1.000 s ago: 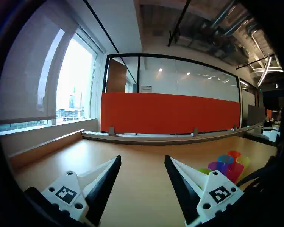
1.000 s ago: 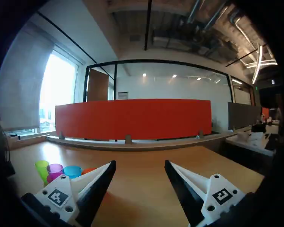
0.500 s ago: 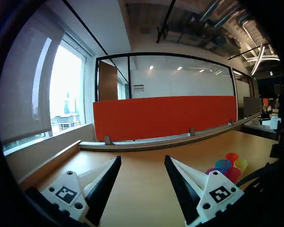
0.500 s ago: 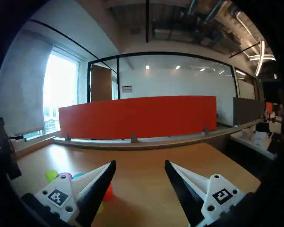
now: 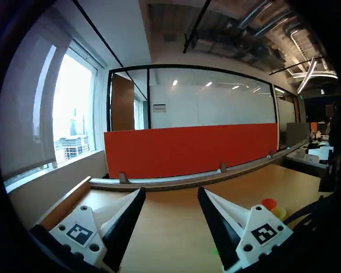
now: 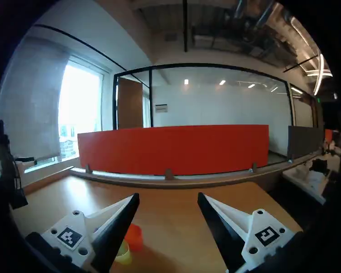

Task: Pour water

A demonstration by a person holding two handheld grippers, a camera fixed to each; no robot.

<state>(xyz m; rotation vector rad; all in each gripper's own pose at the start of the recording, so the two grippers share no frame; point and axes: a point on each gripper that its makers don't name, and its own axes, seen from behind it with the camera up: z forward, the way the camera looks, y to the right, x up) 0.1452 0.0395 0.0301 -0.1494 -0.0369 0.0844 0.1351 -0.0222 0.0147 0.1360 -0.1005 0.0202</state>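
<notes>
My left gripper stands open over the wooden desk with nothing between its fingers. Behind its right finger the rims of an orange cup and a yellow cup peek out, low at the right. My right gripper is open too and holds nothing. Just behind its left finger stand an orange cup and a yellow cup, partly hidden. At the far left edge of the right gripper view a dark part of the other gripper shows.
An orange divider panel runs along the desk's far edge, with a glass-walled room behind it. A bright window and a low ledge line the left side. More desks lie to the right.
Both grippers have tilted up and drifted; the cluster of coloured cups has slid down and behind the fingers, so fewer cups show now. Both stay open.
</notes>
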